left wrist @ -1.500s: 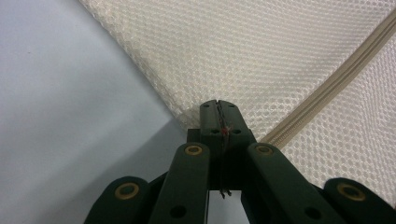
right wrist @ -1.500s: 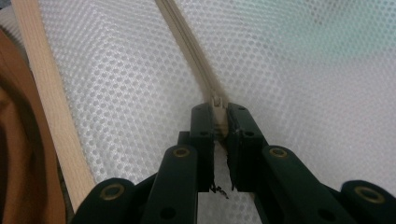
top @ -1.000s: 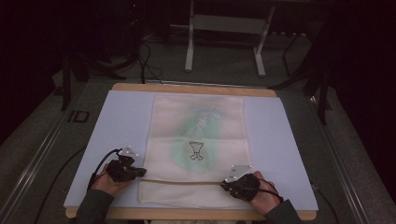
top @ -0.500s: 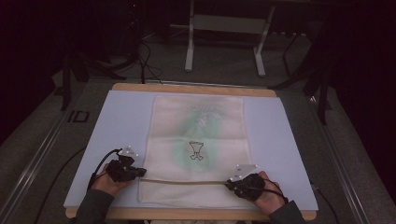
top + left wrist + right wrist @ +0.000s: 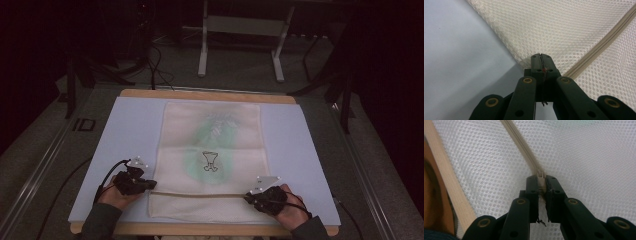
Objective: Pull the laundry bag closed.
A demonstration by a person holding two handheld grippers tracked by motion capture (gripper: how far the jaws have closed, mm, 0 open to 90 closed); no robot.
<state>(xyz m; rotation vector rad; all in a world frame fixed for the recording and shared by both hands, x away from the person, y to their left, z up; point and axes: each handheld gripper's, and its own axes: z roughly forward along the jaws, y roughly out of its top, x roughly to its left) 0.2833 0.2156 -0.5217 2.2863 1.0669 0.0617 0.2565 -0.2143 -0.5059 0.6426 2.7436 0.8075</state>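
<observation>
Left tool is pinched right down on the near-left edge of the mesh bag, jaws pressed together with only a sliver of fabric between them; the left gripper view shows that nip sitting at the bag's corner, just beside the end of the zip. Right tool is clamped too, jaws closed around the zip slider, whose beige body pokes up between the tips in the right gripper view. The zip track runs away from the slider as a closed ribbed line.

Out from the tools: the zip stretches taut between them, a straight beige line across the near end of the bag. The bag itself lies flat, a cream honeycomb mesh, long axis running from near to far, roughly centred on the pale blue mat. Through the mesh a green patch shows with a small black goblet-shaped mark on it, and a fainter print further back. The mat covers the wooden bench. Hands grip both tools at the near edge, cables trailing off each.
</observation>
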